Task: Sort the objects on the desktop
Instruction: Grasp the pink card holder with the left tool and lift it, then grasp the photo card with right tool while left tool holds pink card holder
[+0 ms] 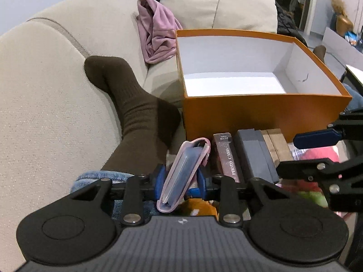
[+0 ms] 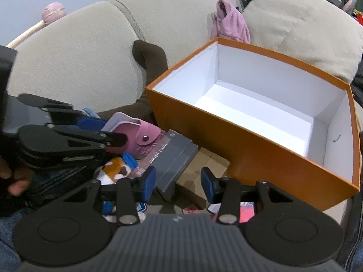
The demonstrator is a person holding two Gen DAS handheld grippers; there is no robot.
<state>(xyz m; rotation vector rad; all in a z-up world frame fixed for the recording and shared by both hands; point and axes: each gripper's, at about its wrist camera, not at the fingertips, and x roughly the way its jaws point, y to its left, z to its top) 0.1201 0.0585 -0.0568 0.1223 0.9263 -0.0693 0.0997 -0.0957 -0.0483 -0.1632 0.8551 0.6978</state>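
Note:
My left gripper [image 1: 181,179] is shut on a pink card holder [image 1: 186,170], which stands on edge between the blue pads. In the right wrist view the same holder [image 2: 140,136] shows its snap flap, just left of the orange box. The orange box [image 1: 261,115] is open, white inside and empty [image 2: 272,158]. My right gripper [image 2: 178,184] hangs open over a grey box [image 2: 174,158] and touches nothing. One of its blue fingers [image 1: 317,136] shows at the right edge of the left wrist view.
A maroon photo-card box [image 1: 226,156] lies beside the grey box [image 1: 256,154] in front of the orange box. An orange-and-white plush [image 2: 115,167] and pink papers lie below. A person's brown-socked foot [image 1: 136,113] rests on the beige sofa [image 1: 45,113]. A pink cloth [image 1: 158,34] lies behind.

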